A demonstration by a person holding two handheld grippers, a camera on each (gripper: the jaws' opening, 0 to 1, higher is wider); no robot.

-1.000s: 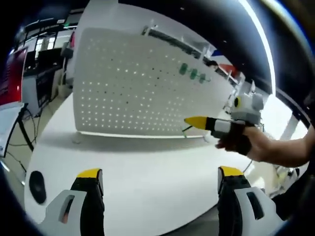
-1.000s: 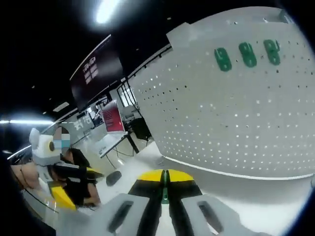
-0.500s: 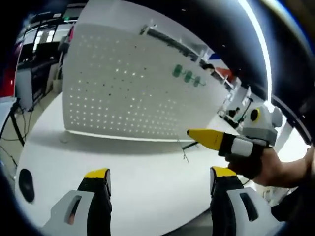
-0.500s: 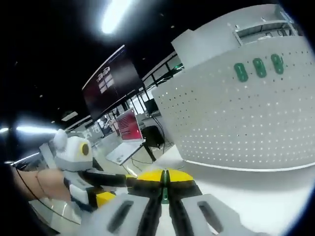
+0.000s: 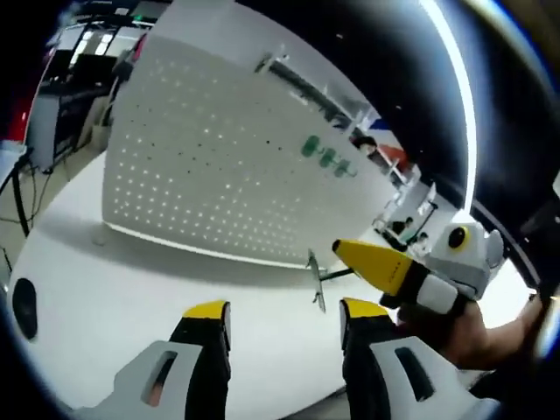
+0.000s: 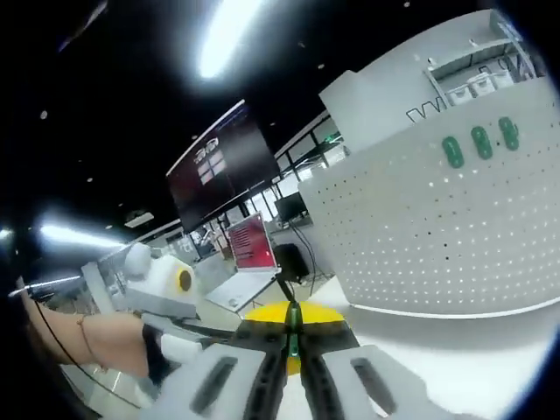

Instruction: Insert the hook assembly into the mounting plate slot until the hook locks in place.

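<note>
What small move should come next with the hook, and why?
Probably carry the right gripper forward toward the white perforated mounting plate. It is shut on the thin metal hook, which hangs over the white table, clearly short of the plate. The left gripper is open and holds nothing.

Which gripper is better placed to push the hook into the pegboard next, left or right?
Right, most likely. The right gripper is shut on the hook, its thin metal end pointing toward the white pegboard. The left gripper is open with nothing between its jaws.
</note>
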